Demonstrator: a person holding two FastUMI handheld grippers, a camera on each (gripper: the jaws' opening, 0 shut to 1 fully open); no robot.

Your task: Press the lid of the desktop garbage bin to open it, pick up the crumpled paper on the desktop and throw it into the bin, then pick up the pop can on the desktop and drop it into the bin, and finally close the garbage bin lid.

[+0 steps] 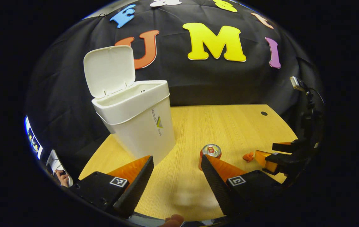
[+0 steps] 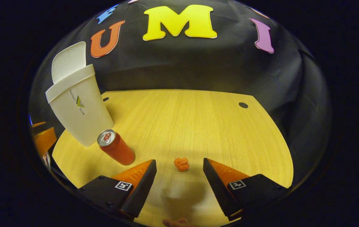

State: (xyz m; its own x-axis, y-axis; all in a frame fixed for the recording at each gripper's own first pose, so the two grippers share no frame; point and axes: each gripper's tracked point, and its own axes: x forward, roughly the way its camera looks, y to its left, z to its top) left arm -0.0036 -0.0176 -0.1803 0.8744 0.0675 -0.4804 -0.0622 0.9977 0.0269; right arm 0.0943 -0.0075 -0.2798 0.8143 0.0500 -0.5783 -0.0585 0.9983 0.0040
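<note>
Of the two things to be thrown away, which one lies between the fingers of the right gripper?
The crumpled paper. It lies on the table between the open right gripper's fingers, while the can stands off to their left, beside the bin.

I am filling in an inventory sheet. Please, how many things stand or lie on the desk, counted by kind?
Garbage bin, lid up: 1
Pop can, upright: 1
Crumpled paper: 1
Total: 3
</note>
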